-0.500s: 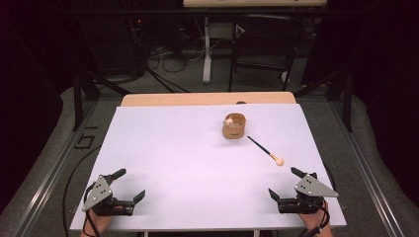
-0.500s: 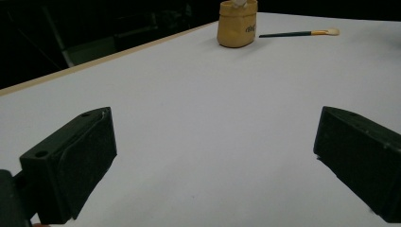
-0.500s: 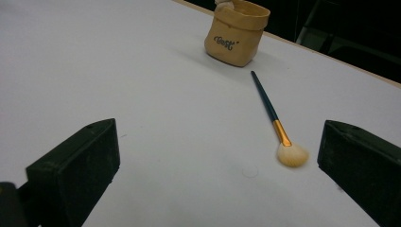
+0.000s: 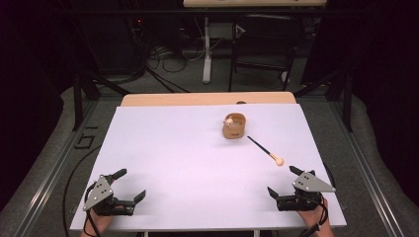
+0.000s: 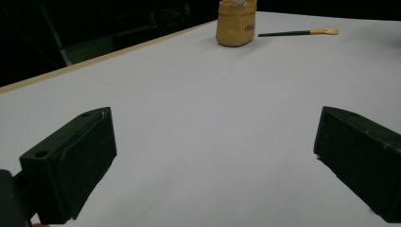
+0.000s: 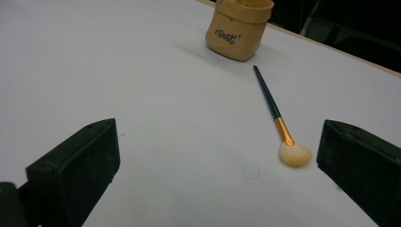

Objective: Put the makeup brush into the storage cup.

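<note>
Grippers low at the near edge, and we see both resting on the white table [image 4: 197, 168]. Our left gripper [image 4: 129, 185] sits at the near left corner, jaws spread wide with nothing between them; in the left gripper view [image 5: 215, 165] only bare tabletop lies in the gap. Our right gripper [image 4: 283, 180] sits at the near right corner, jaws equally wide apart and empty. Ahead of it lies the makeup brush [image 6: 276, 118], dark handle pointing toward the tan pouch [image 6: 239, 28], pale bristles nearest our right jaw. The pouch stands upright, right of centre toward the far edge, something pale inside. Brush and pouch lie near each other, not touching.
</note>
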Tool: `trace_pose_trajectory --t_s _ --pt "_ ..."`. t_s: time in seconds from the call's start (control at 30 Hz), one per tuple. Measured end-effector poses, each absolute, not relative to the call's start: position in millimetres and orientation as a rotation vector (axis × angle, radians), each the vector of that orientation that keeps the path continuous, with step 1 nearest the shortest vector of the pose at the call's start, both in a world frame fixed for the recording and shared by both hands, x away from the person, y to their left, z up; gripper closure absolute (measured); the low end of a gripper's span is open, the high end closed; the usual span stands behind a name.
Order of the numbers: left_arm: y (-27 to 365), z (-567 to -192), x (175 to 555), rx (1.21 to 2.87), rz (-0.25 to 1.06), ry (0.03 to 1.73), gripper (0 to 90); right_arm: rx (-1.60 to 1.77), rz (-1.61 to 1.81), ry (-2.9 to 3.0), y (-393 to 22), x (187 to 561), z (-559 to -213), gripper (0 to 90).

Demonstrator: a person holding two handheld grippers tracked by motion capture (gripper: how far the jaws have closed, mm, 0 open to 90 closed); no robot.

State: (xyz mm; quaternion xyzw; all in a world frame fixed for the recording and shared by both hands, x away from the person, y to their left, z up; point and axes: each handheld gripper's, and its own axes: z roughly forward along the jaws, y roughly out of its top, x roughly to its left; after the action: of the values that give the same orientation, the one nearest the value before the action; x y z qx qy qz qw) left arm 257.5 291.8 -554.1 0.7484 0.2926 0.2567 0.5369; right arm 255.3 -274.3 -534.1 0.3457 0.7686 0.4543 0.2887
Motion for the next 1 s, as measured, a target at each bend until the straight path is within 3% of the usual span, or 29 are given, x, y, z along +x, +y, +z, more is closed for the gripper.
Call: trace_pose_trajectory --t_s 1.0 --pt "290.3 -555.1 258.6 1.792 0.600 0.694 0.0 0.993 1.082 2.234 -270.5 313.3 -518.0 0.0"
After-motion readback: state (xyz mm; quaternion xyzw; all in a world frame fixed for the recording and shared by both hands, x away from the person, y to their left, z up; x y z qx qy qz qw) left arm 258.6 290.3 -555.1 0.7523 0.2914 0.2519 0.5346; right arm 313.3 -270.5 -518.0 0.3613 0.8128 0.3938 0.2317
